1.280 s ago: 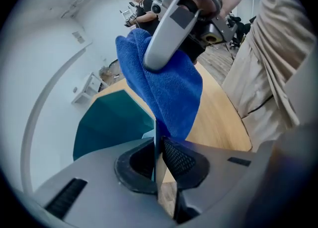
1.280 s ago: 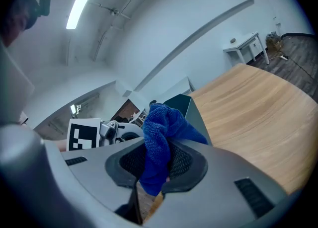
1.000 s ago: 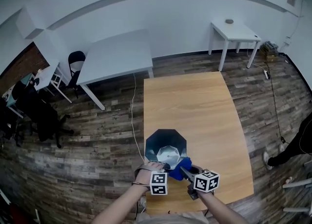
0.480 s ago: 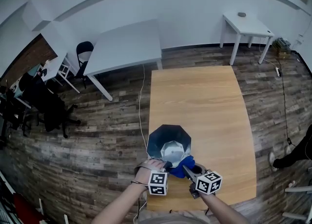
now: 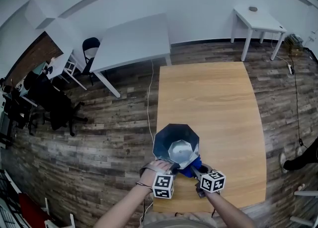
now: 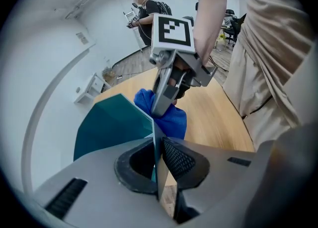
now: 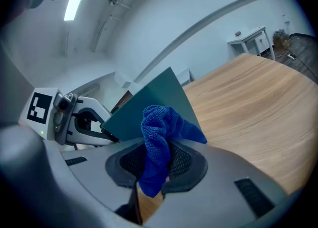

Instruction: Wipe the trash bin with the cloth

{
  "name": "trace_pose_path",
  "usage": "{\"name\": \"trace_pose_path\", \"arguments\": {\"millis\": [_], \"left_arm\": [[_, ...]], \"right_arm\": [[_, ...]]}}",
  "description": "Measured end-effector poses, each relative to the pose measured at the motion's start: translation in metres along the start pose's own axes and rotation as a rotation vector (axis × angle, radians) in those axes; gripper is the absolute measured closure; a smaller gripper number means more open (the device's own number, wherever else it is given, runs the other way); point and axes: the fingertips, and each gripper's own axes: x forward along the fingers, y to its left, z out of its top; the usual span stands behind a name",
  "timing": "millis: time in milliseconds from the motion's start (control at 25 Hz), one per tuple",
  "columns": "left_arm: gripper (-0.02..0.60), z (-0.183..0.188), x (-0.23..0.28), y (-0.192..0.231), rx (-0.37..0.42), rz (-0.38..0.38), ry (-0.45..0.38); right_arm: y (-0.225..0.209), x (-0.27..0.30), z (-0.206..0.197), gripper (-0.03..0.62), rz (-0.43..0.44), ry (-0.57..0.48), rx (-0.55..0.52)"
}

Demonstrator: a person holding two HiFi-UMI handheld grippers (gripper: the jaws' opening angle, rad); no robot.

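Head view: one trash bin (image 5: 169, 140), one cloth (image 5: 196, 163), left gripper (image 5: 171, 167), right gripper (image 5: 194, 171).

The head view looks steeply down from high above the worktop (image 5: 208, 103); the left gripper view sits close behind the left tongs (image 6: 158, 160), facing the right tongs (image 6: 160, 109); the right gripper view, seemingly tilted slightly down, looks back; all share the trash bin (image 5: 175, 142) and cloth (image 7: 158, 132).

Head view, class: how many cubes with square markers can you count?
2. One cube rides the left gripper at the trash bin's near rim; the other cube rides the right gripper, beside the blue cloth. None looks hidden.
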Motion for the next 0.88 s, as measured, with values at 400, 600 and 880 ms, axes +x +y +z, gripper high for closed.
{"name": "trace_pose_path", "arguments": {"millis": [400, 600, 880], "left_arm": [[0.541, -0.001, -0.001, 0.000, 0.027, -0.029, -0.016], [0.541, 0.001, -0.002, 0.002, 0.031, -0.041, -0.025], [0.541, 0.001, 0.000, 0.004, 0.042, -0.039, -0.026]], "right_arm": [[-0.065, 0.049, -0.063, 0.514, -0.128, 0.172, -0.016], [-0.101, 0.080, -0.098, 0.514, -0.196, 0.290, -0.003], [-0.128, 0.095, -0.113, 0.514, -0.254, 0.372, -0.037]]}}
